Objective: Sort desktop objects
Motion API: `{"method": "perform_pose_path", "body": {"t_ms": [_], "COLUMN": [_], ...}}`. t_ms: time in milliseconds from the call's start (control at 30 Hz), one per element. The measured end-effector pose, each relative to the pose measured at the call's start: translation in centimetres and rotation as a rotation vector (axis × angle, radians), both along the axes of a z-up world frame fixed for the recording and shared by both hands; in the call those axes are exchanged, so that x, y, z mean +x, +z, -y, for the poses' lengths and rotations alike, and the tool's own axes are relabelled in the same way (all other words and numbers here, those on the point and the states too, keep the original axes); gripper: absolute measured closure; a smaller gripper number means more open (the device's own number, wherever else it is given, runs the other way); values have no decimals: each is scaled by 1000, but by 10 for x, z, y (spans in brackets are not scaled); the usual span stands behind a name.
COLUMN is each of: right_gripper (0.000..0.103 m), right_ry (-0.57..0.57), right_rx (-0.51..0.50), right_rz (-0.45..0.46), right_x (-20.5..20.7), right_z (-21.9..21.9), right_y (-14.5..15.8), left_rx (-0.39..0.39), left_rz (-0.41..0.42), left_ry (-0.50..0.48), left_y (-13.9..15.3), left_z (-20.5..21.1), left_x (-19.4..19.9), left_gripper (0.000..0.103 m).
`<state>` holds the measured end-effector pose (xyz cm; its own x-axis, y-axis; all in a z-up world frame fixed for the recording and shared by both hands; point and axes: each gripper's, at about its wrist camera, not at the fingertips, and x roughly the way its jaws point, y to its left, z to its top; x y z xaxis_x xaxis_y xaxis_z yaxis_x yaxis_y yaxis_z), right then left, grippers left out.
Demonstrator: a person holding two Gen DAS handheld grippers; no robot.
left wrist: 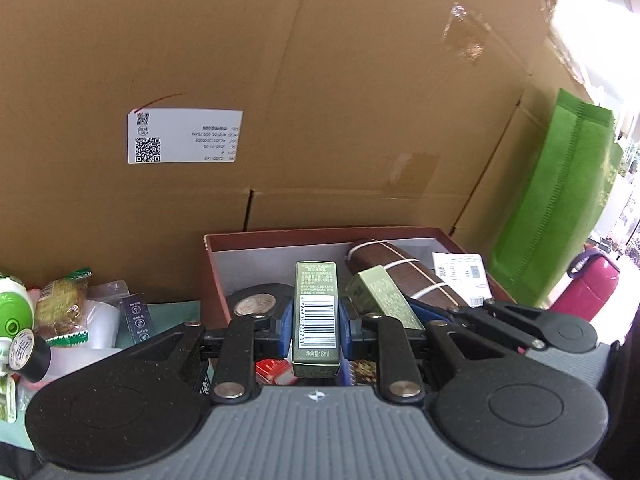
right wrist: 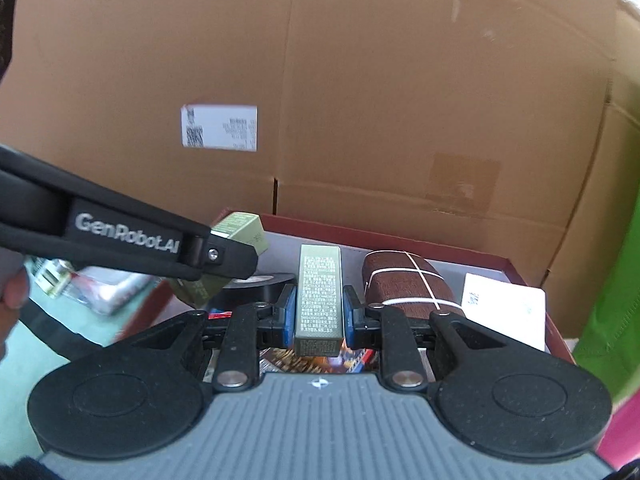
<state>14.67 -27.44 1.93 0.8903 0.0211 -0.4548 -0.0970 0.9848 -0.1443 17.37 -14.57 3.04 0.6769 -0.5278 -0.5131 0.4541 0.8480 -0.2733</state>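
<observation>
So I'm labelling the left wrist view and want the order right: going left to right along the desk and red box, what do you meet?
Black tape roll → snack packet → green carton held in the left tool → brown case → white label card → green bag → pink bottle.

Two slim olive-green cartons (left wrist: pixel 316 312) (right wrist: pixel 319 296) held above the red box (left wrist: pixel 212 276).

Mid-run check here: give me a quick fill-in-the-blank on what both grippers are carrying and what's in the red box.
1. The left gripper is shut on a small green carton whose near face bears a ____.
2. The right gripper grips an olive carton above the ____ box.
3. The brown case in that box is bound with ____ bands.

Missing words: barcode; red; white
</observation>
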Motion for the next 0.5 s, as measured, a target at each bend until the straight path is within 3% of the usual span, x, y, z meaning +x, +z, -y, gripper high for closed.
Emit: {"method": "perform_pose_path", "body": {"t_ms": [67,133,167,200,233,267,367,433,500], "right_gripper": [81,81,80,76,70,53,48,39,16], "right_ry": [15,23,28,32,32,31,26,19,7], "right_rx": [-36,-60,-69,-78,-88,-94,-104,-96,-82], "right_rz": [-5,2,10,13,12,18,54,65,84], "right_x": [10,18,21,22,22,21,8,-1,-13], "right_z": [-3,-5,-5,-5,-5,-4,-3,-1,1], "right_y": [-4,-7,-8,-8,-9,-9,-7,-5,-2], "left_rx": [4,-6,-13,-21,-30,-42,-68,-78,-76], "left_rz": [4,28,38,50,68,86,105,116,131], "left_ry": [1,17,27,40,51,46,30,50,55], "left_y": [-1,-1,0,1,2,4,7,9,10], "left_z": [0,-3,-4,-7,-10,-12,-18,-20,-21], "left_x": [5,6,5,4,1,-2,-6,-10,-16], "left_gripper": [80,69,45,28,27,26,15,8,6]}}
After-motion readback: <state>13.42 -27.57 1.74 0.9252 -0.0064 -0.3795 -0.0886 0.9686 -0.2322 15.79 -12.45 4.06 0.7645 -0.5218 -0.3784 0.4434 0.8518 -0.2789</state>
